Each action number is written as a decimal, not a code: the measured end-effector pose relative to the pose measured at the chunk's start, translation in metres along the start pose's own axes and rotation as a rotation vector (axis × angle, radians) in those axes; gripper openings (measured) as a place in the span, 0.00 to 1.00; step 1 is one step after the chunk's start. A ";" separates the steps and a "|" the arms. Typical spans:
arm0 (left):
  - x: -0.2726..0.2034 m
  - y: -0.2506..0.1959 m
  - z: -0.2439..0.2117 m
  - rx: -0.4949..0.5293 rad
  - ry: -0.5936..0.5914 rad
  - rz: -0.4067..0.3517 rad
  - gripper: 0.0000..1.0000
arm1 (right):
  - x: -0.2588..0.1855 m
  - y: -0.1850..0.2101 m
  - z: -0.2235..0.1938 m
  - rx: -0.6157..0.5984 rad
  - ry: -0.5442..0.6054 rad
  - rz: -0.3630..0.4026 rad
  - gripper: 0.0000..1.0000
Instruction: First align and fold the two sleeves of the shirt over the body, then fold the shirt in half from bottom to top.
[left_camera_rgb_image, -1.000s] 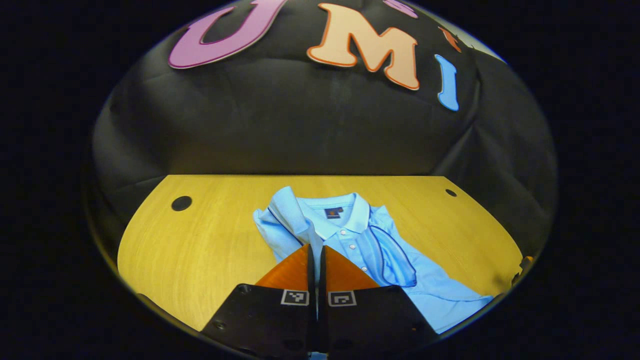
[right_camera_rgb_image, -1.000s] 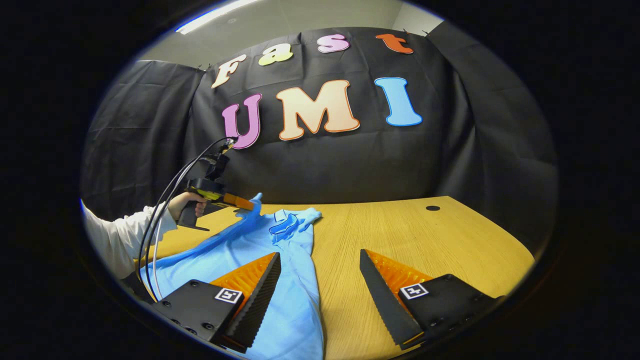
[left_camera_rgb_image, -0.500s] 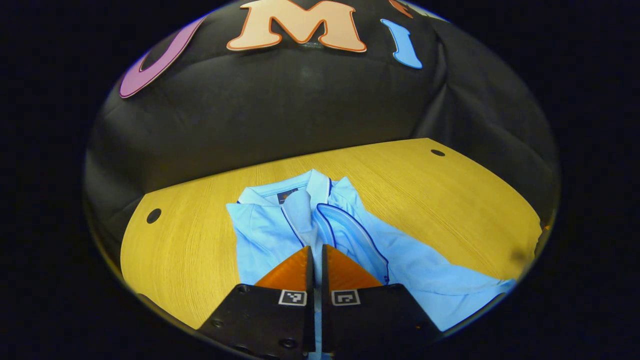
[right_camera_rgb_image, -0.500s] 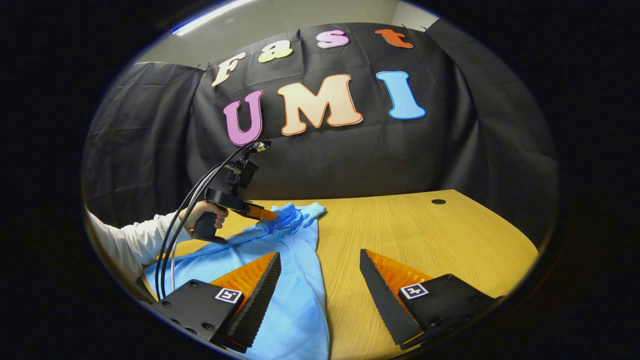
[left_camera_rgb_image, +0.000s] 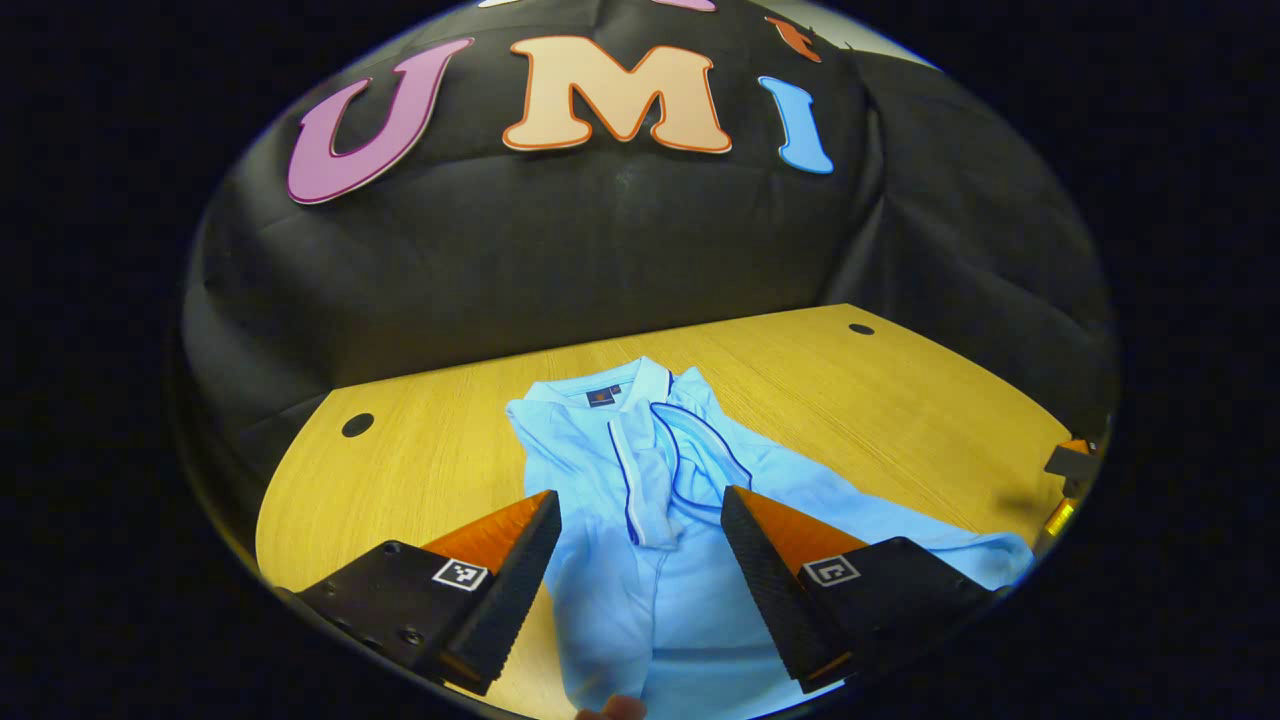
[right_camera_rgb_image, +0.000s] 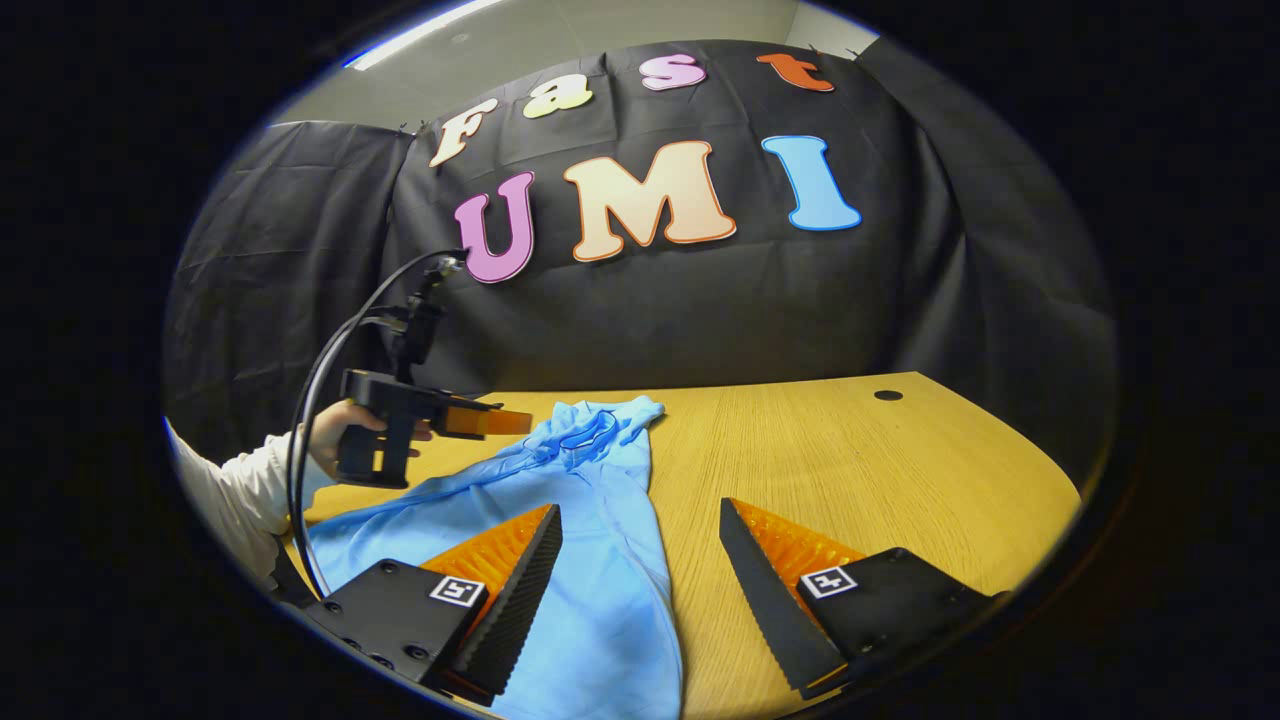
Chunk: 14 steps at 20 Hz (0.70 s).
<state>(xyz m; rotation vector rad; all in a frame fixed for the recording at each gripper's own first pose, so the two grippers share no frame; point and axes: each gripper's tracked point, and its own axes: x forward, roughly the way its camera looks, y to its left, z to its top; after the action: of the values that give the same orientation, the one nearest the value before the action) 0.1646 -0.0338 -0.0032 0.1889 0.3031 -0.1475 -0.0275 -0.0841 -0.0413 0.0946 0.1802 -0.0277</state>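
Left claw (left_camera_rgb_image: 640, 535) hangs spread over your polo shirt (left_camera_rgb_image: 640, 470), whose length runs from counter (left_camera_rgb_image: 420, 470) back edge toward you.

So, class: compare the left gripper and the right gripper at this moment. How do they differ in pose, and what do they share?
The left gripper hovers over the shirt's folded sleeves; the right gripper straddles the shirt's edge and bare table. The left gripper is level, raised above the cloth; the right gripper points down along the table. Both are open, holding nothing.
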 end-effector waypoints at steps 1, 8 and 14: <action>-0.016 0.000 -0.007 -0.011 0.000 -0.006 0.98 | -0.003 -0.001 0.000 -0.004 0.000 -0.009 0.98; -0.118 -0.003 -0.074 -0.083 0.016 -0.059 0.96 | -0.039 0.016 -0.025 -0.072 0.064 -0.023 0.98; -0.179 -0.004 -0.130 -0.121 0.034 -0.019 0.95 | -0.066 0.022 -0.064 -0.099 0.146 -0.034 0.99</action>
<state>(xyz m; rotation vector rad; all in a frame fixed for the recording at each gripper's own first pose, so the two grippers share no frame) -0.0416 0.0101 -0.0704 0.0688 0.3465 -0.1445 -0.1033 -0.0544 -0.0903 -0.0049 0.3284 -0.0458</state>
